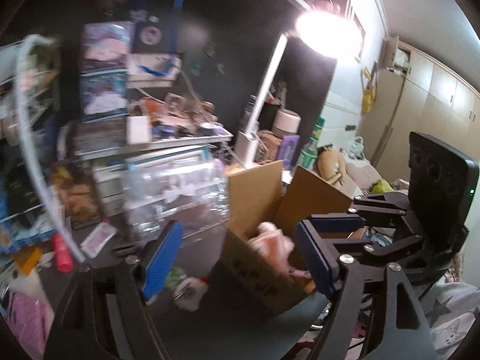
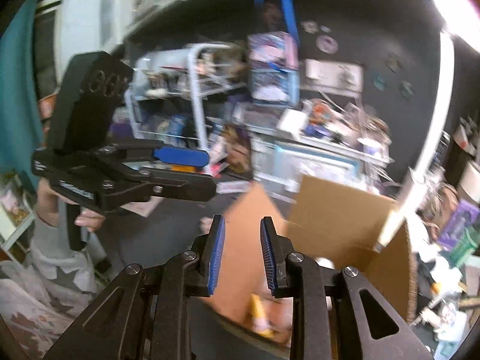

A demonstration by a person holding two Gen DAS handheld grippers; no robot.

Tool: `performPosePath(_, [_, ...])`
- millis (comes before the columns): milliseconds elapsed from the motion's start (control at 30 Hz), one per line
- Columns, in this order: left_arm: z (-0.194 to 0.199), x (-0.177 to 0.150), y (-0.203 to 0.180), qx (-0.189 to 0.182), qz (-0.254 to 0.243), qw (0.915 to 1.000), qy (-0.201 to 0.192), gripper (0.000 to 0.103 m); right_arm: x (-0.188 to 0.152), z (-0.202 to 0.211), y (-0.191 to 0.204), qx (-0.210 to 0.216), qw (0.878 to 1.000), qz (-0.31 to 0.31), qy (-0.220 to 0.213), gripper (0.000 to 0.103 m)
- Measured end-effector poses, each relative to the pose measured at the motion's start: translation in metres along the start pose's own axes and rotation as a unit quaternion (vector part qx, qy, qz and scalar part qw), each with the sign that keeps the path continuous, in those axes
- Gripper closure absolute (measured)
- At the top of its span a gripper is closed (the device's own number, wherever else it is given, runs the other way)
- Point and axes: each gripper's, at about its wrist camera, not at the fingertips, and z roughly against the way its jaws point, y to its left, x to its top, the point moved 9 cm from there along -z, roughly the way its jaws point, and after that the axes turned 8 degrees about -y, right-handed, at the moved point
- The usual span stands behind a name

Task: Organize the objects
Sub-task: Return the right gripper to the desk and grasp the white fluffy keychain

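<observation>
Cardboard box (image 1: 258,258) stands open on the dark desk (image 1: 210,324), its flaps up, directly ahead of both tools, with soft pink things (image 1: 270,240) lying inside. Left gripper (image 1: 237,267) has its blue pads spread wide with nothing between them, the box's near corner showing through the gap. Right gripper (image 2: 242,258) hovers at the box's near flap, its jaws narrowly parted and nothing pinched. Only the right wrist view shows the hand (image 2: 87,220) in a grey sleeve on the left tool's handle, and a yellow item (image 2: 259,315) in the box. Only the left wrist view shows a red tube (image 1: 62,253) and a sachet (image 1: 97,237) on the desk's left part. Beyond stand a clear organiser (image 1: 180,198), crowded shelves (image 1: 150,144), a lit white lamp (image 1: 328,31) and pale wardrobes (image 1: 435,90).
</observation>
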Motion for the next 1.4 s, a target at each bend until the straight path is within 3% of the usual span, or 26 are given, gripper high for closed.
performPosePath(167, [0.042, -0.023, 0.033, 0.041, 0.015, 0.9988, -0.022, 0.024, 0.0, -0.022, 0.064, 0.055, 0.998, 0.015, -0.012, 0.083])
performPosePath(300, [0.065, -0.045, 0.056, 0.06, 0.036, 0.9969, -0.034, 0.017, -0.012, -0.044, 0.097, 0.06, 0.998, 0.012, -0.009, 0.082])
performPosePath(400, [0.076, -0.062, 0.071, 0.068, 0.049, 0.9956, -0.04, 0.017, -0.028, -0.064, 0.113, 0.056, 0.998, -0.005, 0.005, 0.071])
performPosePath(500, [0.083, -0.077, 0.081, 0.074, 0.057, 0.9944, -0.05, 0.016, -0.047, -0.085, 0.118, 0.05, 0.998, -0.028, 0.029, 0.068])
performPosePath(600, [0.083, -0.092, 0.093, 0.078, 0.07, 0.9933, -0.048, 0.015, -0.068, -0.107, 0.111, 0.028, 0.996, -0.06, 0.053, 0.062])
performPosePath(733, [0.078, -0.115, 0.111, 0.106, 0.08, 0.9907, -0.028, 0.015, -0.093, -0.128, 0.086, -0.046, 0.993, -0.079, 0.073, 0.047])
performPosePath(900, [0.07, -0.141, 0.121, 0.106, 0.101, 0.9892, -0.005, 0.015, -0.112, -0.148, 0.047, -0.122, 0.982, -0.11, 0.094, 0.042])
performPosePath(1000, [0.063, -0.151, 0.122, 0.095, 0.112, 0.989, 0.009, 0.015, -0.112, -0.154, 0.034, -0.147, 0.979, -0.097, 0.098, 0.042])
performPosePath(1100, [0.057, -0.157, 0.12, 0.092, 0.113, 0.9891, 0.025, 0.015, -0.11, -0.164, 0.022, -0.184, 0.975, -0.066, 0.104, 0.03])
performPosePath(1167, [0.056, -0.158, 0.119, 0.09, 0.109, 0.9894, 0.03, 0.015, -0.111, -0.172, 0.011, -0.209, 0.97, -0.059, 0.11, 0.028])
performPosePath(1400, [0.058, -0.158, 0.124, 0.095, 0.106, 0.989, 0.039, 0.015, -0.124, -0.191, -0.008, -0.222, 0.96, -0.077, 0.151, 0.028])
